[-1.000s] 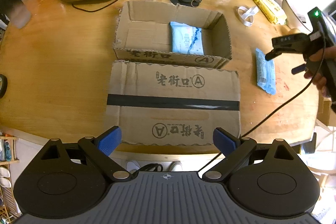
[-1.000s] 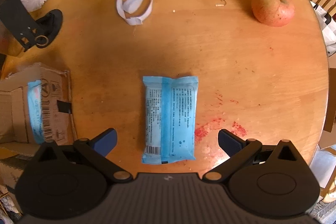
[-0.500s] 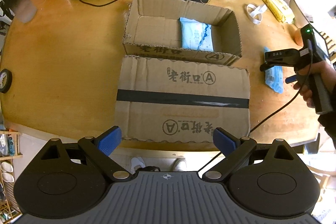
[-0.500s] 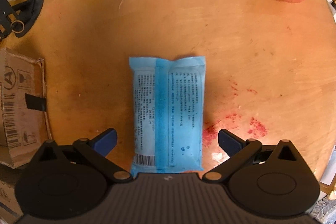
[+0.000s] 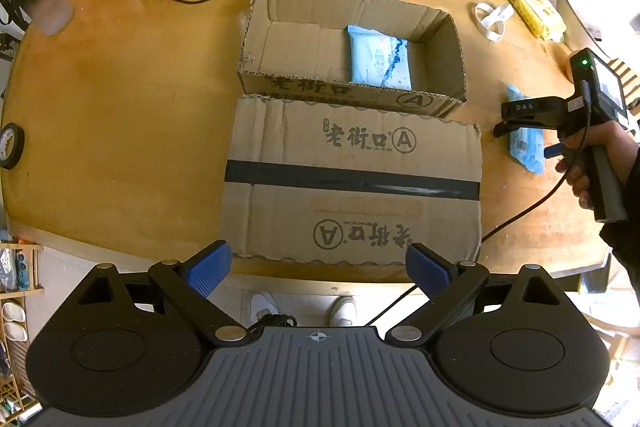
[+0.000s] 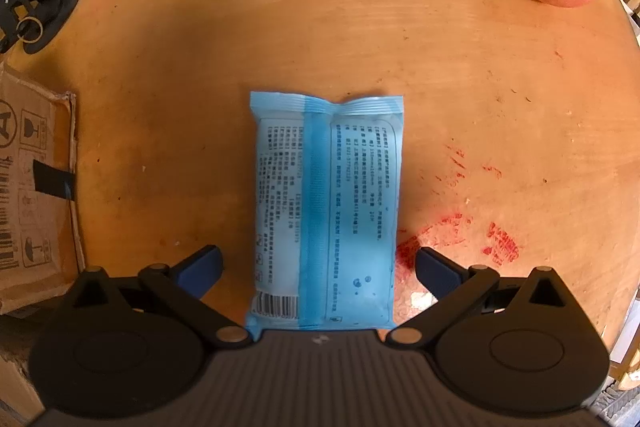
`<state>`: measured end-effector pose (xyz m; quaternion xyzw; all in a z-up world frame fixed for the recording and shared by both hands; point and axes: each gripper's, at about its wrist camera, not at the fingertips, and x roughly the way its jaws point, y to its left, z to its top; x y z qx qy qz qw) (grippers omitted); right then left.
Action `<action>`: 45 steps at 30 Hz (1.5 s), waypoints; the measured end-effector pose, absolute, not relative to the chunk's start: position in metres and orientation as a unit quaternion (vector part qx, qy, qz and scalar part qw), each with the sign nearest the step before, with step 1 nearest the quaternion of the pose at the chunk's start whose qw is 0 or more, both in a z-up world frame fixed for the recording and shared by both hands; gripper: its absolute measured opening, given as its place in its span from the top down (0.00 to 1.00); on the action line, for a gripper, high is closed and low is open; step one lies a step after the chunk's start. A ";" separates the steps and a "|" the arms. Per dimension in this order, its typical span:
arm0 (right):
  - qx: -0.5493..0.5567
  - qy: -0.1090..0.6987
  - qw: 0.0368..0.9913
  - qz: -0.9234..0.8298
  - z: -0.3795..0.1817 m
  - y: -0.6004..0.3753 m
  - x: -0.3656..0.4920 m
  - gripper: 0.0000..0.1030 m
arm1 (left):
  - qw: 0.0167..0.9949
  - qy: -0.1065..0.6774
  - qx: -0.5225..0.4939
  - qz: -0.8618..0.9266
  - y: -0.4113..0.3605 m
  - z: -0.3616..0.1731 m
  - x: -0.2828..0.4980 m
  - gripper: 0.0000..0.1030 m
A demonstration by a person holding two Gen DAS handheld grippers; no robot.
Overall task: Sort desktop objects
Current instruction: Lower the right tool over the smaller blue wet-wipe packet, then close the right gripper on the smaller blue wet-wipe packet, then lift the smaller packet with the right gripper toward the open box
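Right gripper (image 6: 318, 269) spread wide astride blue pack (image 6: 325, 211), not yet clamped.

Left gripper (image 5: 319, 263) likewise open, empty, hovering off table (image 5: 120, 99) at 6 o'clock of box (image 5: 452, 43). Risked pinching only slippery film, skidding pack toward 12. Near end of pack hidden beneath gripper body; print illegible.

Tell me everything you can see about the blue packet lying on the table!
The blue packet is a soft, light-blue plastic pouch with crimped ends, a darker seam strip running down its middle, small printed text and a barcode at one corner. It lies flat, printed back up, on the wooden table beside red smears. The right gripper is open, one finger on each side, not touching it.
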<state>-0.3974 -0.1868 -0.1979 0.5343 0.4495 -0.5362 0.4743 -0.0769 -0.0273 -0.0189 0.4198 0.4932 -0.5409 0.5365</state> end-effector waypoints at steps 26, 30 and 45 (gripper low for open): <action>0.538 0.436 0.469 -0.548 -0.200 -0.198 -0.401 0.00 | 0.534 0.499 0.421 -0.537 -0.022 -0.023 -0.075 0.07; 0.539 0.432 0.468 -0.551 -0.199 -0.196 -0.402 0.00 | 0.533 0.499 0.421 -0.538 -0.022 -0.024 -0.075 0.07; 0.546 0.417 0.459 -0.563 -0.183 -0.200 -0.419 0.40 | 0.530 0.501 0.418 -0.542 -0.023 -0.024 -0.073 0.07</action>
